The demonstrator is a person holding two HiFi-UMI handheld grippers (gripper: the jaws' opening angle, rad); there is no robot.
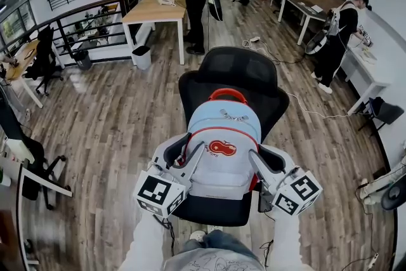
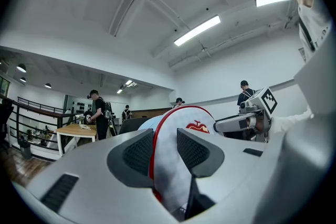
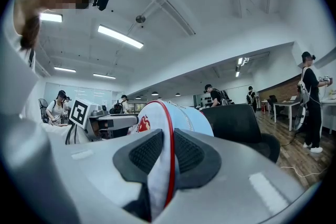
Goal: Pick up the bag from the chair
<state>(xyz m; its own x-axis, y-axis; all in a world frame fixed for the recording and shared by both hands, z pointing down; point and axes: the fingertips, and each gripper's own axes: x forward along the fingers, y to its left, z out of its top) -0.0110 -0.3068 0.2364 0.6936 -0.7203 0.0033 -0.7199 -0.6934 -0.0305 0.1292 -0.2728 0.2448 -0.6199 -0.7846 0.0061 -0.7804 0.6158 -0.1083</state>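
A light blue and grey backpack (image 1: 223,149) with red trim, a red top handle and a red logo stands on a black office chair (image 1: 235,76). My left gripper (image 1: 195,158) is shut on the backpack's left edge; its jaws pinch the red-piped fabric (image 2: 165,157) in the left gripper view. On the other side my right gripper (image 1: 257,165) is shut on the backpack's right edge, fabric (image 3: 164,157) squeezed between its pads. The chair's backrest (image 3: 236,123) rises behind the bag.
Wooden floor all round. A wooden table (image 1: 155,9) with a bin (image 1: 142,57) stands at the back left; people stand by it and by desks (image 1: 304,9) on the right. Cables (image 1: 304,108) lie right of the chair. Another black chair (image 1: 44,60) sits far left.
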